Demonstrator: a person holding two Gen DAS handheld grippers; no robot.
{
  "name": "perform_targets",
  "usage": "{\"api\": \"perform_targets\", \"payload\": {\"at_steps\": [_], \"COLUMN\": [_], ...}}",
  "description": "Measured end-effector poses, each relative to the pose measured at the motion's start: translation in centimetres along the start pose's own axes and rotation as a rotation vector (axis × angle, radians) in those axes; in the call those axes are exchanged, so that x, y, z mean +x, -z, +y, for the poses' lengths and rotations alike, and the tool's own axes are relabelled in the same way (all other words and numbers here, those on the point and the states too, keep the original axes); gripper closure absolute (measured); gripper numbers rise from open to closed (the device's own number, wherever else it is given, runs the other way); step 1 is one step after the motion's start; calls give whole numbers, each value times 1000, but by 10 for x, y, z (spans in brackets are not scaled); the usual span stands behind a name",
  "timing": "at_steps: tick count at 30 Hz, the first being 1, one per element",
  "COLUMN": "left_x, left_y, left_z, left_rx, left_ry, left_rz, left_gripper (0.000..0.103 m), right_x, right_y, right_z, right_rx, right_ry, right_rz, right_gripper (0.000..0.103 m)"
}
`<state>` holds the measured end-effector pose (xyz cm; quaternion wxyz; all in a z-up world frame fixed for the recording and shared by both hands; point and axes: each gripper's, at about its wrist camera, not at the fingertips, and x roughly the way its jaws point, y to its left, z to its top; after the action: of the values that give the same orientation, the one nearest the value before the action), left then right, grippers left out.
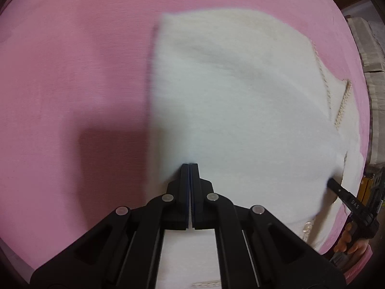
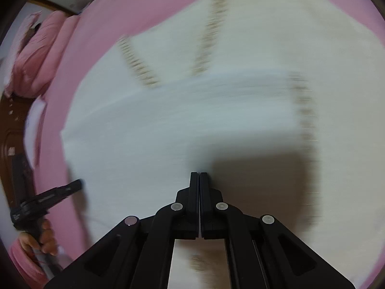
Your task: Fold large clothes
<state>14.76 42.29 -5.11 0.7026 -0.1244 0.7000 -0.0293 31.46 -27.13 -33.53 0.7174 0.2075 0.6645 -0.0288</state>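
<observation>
White garment on the pink bed, both grippers clenched on its cloth.

The white garment point(image 1: 240, 110), edged with beige trim point(image 1: 343, 102), lies spread on the pink bedsheet point(image 1: 72, 72), reaching toward the bed's right edge. The left gripper point(image 1: 190, 165) and right gripper point(image 2: 199, 173) each pinch a fold of it, jaws closed. Pink pillows point(image 2: 41, 55) sit at the far left corner beside a dark wooden headboard point(image 2: 9, 125); striped fabric point(image 1: 371, 50) lies beyond the right edge.

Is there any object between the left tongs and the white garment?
Nothing visible. The left tongs are shut right at the white garment, which lies on the pink sheet.
</observation>
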Motion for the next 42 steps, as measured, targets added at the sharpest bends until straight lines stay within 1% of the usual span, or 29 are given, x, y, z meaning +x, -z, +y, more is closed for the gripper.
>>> {"api": "perform_targets", "payload": {"at_steps": [1, 2, 4, 7, 8, 9, 10, 12, 13, 14, 16, 17, 19, 20, 21, 22, 23, 24, 25, 26, 27, 28, 29, 30, 31, 33, 34, 36, 42], "left_x": [-8, -15, -22, -42, -55, -60, -74, -71, -81, -88, -115, -124, -133, -142, -152, -143, -148, -137, -132, -124, -104, -93, -95, -94, -85, -94, -84, -83, -116], "left_y": [4, 7, 10, 25, 36, 40, 41, 69, 80, 81, 106, 116, 126, 129, 125, 120, 108, 102, 102, 97, 86, 85, 85, 87, 83, 98, 93, 104, 148], "left_z": [6, 11, 32, 47, 55, 54, 60, 69, 68, 75, 83, 79, 69, 70, 74, 47, 35, 17, 2, -14, -45, -67, -77, -81, -98, -104, -116, -128, -133], "left_rx": [-3, -9, -34, -59, -60, -62, -66, -79, -80, -74, -64, -66, -74, -72, -64, -56, -48, -39, -33, -27, -20, -10, -4, 2, 7, 7, 6, 8, -8], "left_ry": [9, -5, -18, -43, -56, -66, -74, -60, -47, -45, -56, -59, -57, -55, -54, -57, -56, -52, -55, -72, -102, -128, -137, -144, -150, -167, -174, -183, -187], "left_rz": [-6, -19, -32, -56, -68, -79, -89, -108, -117, -120, -127, -137, -159, -165, -169, -169, -168, -170, -181, -193, -208, -225, -234, -237, -240, -248, -250, -255, -318], "left_gripper": [102, 102, 102, 102, 102, 102, 102, 102, 102, 102, 102, 102, 101, 100, 97, 88, 81, 61, 41, 34, 31, 31, 31, 31, 31, 31, 30, 30, 30], "right_x": [-5, -13, -21, -36, -31, -23, -21, -21, -25, -17, -32, -22, -23, -33, -41, -42, -48, -56, -62, -68, -85, -100, -117, -125, -131, -140, -142, -158, -172], "right_y": [1, 0, 2, 4, 7, 8, 10, 11, 19, 34, 48, 47, 64, 71, 77, 83, 89, 94, 97, 101, 110, 119, 130, 136, 141, 149, 152, 167, 204], "right_z": [-14, -31, -44, -44, -33, -6, -3, 10, 8, 20, 13, 27, 54, 53, 53, 56, 58, 59, 60, 64, 58, 54, 47, 49, 50, 54, 55, 55, 63], "right_rx": [23, 56, 94, 47, 42, 46, 56, 74, 81, 86, 88, 90, 82, 68, 57, 48, 41, 37, 33, 27, 21, 12, 3, -5, -10, -14, -17, -36, -86], "right_ry": [46, 46, 52, 111, 114, 116, 114, 103, 100, 101, 93, 89, 69, 56, 47, 40, 30, 20, 13, 10, 10, 10, 8, 6, 3, -13, -20, -24, -60], "right_rz": [-14, -25, -37, -65, -67, -64, -60, -62, -72, -82, -90, -87, -86, -91, -99, -108, -117, -125, -133, -147, -161, -174, -183, -187, -189, -192, -195, -200, -200], "right_gripper": [103, 103, 103, 103, 103, 103, 103, 103, 103, 103, 103, 103, 103, 99, 92, 80, 71, 46, 28, 24, 22, 22, 22, 22, 22, 22, 22, 21, 21]}}
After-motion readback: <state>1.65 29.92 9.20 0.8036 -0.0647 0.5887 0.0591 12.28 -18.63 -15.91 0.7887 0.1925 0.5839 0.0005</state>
